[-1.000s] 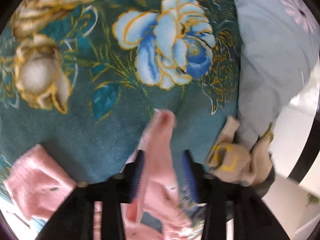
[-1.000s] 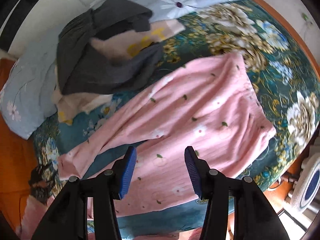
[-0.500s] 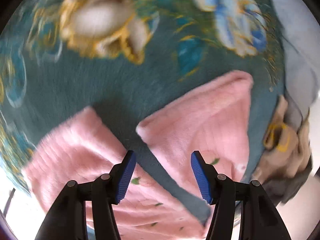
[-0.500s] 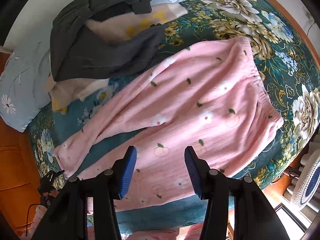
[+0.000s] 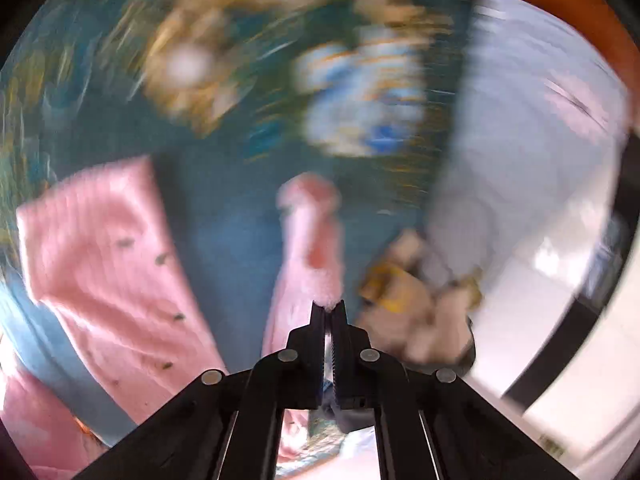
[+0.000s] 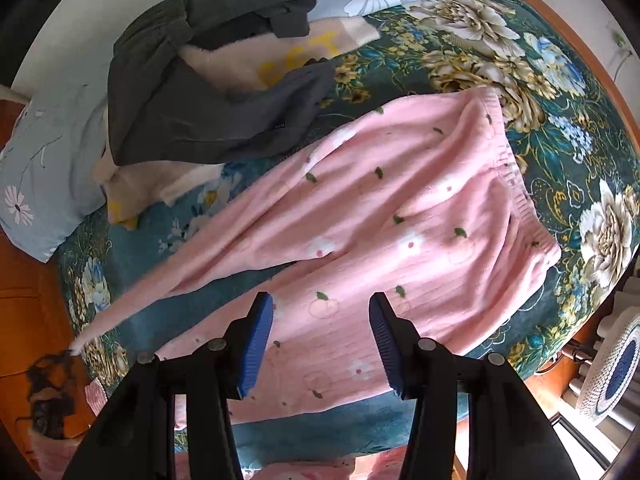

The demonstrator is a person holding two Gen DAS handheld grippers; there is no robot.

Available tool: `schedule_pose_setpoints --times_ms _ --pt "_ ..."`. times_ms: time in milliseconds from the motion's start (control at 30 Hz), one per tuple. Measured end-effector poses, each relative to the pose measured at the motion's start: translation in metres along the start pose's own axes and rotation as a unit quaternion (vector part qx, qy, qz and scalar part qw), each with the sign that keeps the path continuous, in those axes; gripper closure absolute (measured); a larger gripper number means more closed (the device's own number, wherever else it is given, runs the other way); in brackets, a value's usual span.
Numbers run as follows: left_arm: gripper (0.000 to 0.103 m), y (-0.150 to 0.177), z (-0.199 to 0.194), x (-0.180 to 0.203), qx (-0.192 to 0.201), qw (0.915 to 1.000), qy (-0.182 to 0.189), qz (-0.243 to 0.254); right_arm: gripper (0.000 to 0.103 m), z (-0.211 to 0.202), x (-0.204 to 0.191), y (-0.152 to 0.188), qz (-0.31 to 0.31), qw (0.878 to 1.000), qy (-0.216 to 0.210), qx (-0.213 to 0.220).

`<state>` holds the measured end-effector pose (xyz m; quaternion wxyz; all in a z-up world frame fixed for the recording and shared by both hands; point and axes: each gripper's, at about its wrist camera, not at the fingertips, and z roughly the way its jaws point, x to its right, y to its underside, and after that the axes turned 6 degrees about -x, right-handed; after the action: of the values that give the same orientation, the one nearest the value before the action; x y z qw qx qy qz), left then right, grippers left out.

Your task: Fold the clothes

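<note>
I am looking down on a bed covered by a teal bedspread (image 6: pixel 560 148) printed with large cream, gold and blue flowers. A pale blue pillow with daisies (image 6: pixel 48 168) lies at the bed's left edge, and orange-brown wood shows beyond it. A white round fan (image 6: pixel 616 364) stands off the lower right corner.

My right wrist view is sharp and shows the whole pair of pink fleece trousers (image 6: pixel 400 216) spread flat on the bedspread. Their long axis runs on a diagonal, with the elastic waistband toward the upper right and the two legs reaching toward the lower left. A heap of dark grey and cream clothes (image 6: pixel 208 92) lies above them, touching the upper leg. My right gripper (image 6: pixel 320 340) hovers over the trousers with its blue pads wide apart, gripping nothing.

My left wrist view is heavily blurred. It shows what the other cannot: my left gripper (image 5: pixel 329 308) has its jaws pressed together on the edge of one pink leg end, with the other leg lying to its left.
</note>
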<state>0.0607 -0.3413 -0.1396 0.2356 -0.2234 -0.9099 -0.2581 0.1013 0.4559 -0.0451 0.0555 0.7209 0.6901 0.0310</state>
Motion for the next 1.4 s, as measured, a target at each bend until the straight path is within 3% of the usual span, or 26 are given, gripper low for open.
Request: schedule_pose_setpoints --times_ms 33,100,233,333,433,600,667,867,1033,1100,1400 --pt "0.100 -0.008 -0.001 0.017 0.013 0.9997 -0.005 0.020 0.052 0.002 0.001 -0.001 0.005 1.000 0.002 -0.002" --pt "0.100 -0.023 0.023 0.026 -0.003 1.0000 -0.004 -0.004 0.052 0.007 0.003 -0.002 0.014 1.000 0.006 -0.007" --pt "0.100 -0.074 0.092 0.047 0.017 0.9966 -0.074 -0.033 0.052 0.004 -0.004 -0.004 0.003 1.000 0.002 -0.004" --pt "0.100 -0.090 0.125 0.047 0.021 0.9932 -0.100 -0.056 0.052 -0.006 -0.002 -0.010 0.001 1.000 0.006 0.011" --pt "0.100 -0.081 0.131 0.068 0.025 0.9951 -0.095 0.004 0.052 -0.010 0.009 -0.015 0.023 1.000 0.005 0.019" --pt "0.100 -0.058 0.102 0.069 0.006 0.9978 -0.043 0.050 0.052 0.001 0.042 -0.034 0.092 0.995 -0.028 0.028" --pt "0.100 -0.052 0.089 0.059 0.010 0.9971 -0.047 0.059 0.052 0.008 0.057 -0.046 0.136 0.989 -0.050 0.036" --pt "0.100 -0.043 0.066 0.012 0.016 0.9970 -0.074 0.017 0.047 0.038 0.107 -0.088 0.282 0.951 -0.116 0.046" --pt "0.100 -0.027 0.050 0.014 0.030 0.9960 -0.082 0.019 0.043 0.073 0.137 -0.134 0.359 0.921 -0.146 0.037" --pt "0.100 -0.018 0.043 0.022 0.037 0.9949 -0.089 0.031 0.033 0.092 0.143 -0.159 0.372 0.916 -0.146 0.028" --pt "0.100 0.010 0.027 0.033 0.069 0.9863 -0.139 0.057 0.033 0.160 0.159 -0.237 0.391 0.919 -0.047 -0.019"
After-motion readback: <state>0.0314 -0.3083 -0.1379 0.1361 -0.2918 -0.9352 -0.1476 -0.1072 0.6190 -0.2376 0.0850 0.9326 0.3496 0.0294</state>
